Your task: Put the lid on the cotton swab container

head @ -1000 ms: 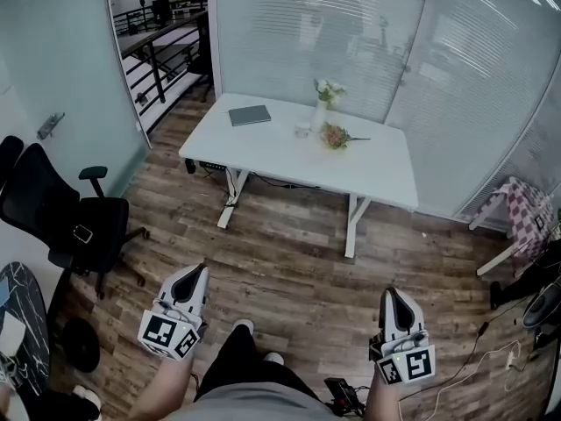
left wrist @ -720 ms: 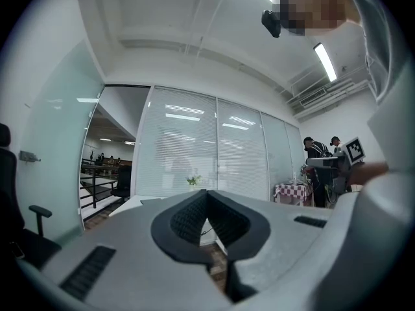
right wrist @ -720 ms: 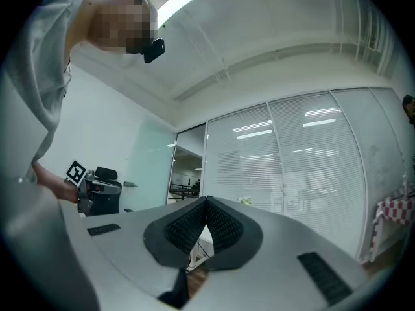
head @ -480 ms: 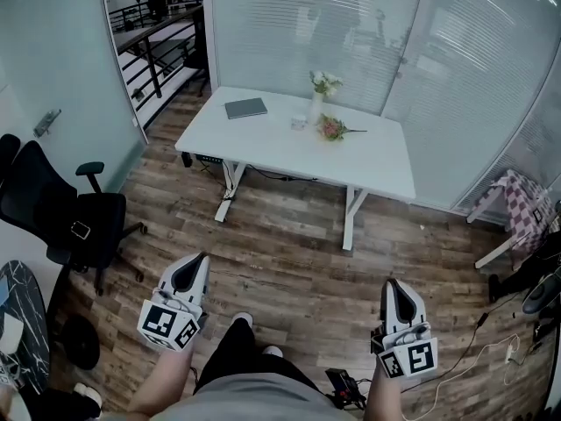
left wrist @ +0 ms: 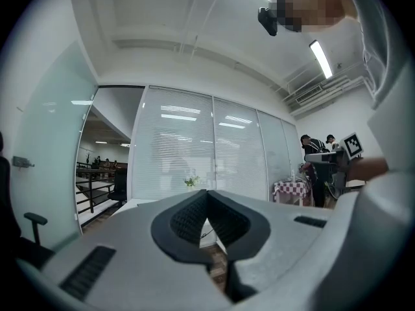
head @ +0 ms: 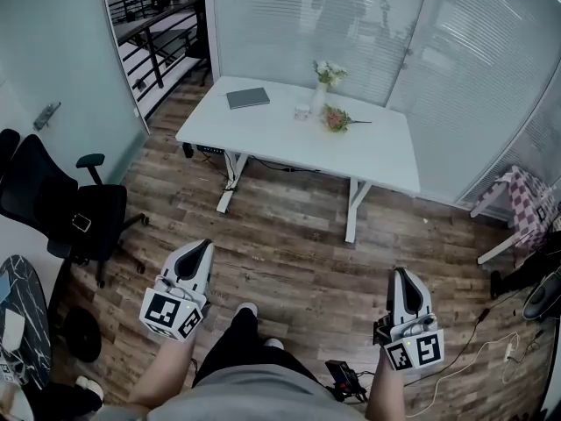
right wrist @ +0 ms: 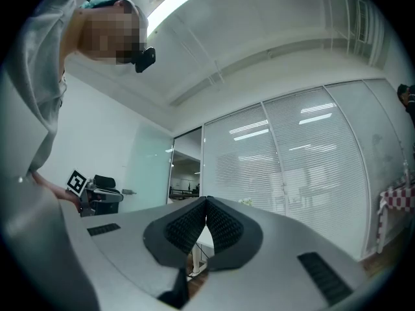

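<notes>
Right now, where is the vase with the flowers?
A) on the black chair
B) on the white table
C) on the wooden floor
B: in the head view the vase stands upright on the white table, to the right of a flat grey book.

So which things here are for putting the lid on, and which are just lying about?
For the job: left hand-held gripper and right hand-held gripper, both shut, empty; small pot on the table, too far off to tell if it's the swab container.
Just lying about: notebook, vase of flowers, loose flowers, office chair.
</notes>
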Action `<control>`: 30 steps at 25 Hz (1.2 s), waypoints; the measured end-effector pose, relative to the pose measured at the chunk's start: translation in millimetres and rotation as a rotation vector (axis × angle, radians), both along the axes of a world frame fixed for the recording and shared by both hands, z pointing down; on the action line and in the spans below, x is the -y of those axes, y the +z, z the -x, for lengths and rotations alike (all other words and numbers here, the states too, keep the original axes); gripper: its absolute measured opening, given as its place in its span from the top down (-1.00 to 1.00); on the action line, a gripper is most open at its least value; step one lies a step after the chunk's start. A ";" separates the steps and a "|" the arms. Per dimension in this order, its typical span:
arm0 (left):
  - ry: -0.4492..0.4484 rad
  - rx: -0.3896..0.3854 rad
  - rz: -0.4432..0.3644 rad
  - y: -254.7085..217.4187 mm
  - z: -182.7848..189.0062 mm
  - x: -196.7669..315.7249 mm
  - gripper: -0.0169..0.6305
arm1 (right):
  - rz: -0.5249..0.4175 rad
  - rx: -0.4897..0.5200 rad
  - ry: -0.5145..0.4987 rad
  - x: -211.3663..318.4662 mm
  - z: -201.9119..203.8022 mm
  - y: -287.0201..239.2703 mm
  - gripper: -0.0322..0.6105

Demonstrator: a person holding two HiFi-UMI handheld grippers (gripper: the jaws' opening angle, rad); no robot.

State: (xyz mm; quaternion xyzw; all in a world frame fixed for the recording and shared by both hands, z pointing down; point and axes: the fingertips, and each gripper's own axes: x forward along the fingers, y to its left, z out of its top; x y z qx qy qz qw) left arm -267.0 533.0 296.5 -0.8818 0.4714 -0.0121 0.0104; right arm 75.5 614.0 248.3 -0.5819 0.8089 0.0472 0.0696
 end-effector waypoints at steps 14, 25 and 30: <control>0.000 0.005 0.000 6.3 -1.2 70.6 0.93 | 0.031 -0.024 -0.020 69.3 10.2 7.9 0.82; 0.026 -0.004 -0.033 -5.2 -7.1 164.7 0.93 | 0.013 -0.038 -0.007 154.1 9.3 -1.6 0.82; 0.031 -0.009 -0.034 -5.9 -6.3 206.7 0.93 | 0.013 -0.034 0.008 190.0 9.4 -3.1 0.82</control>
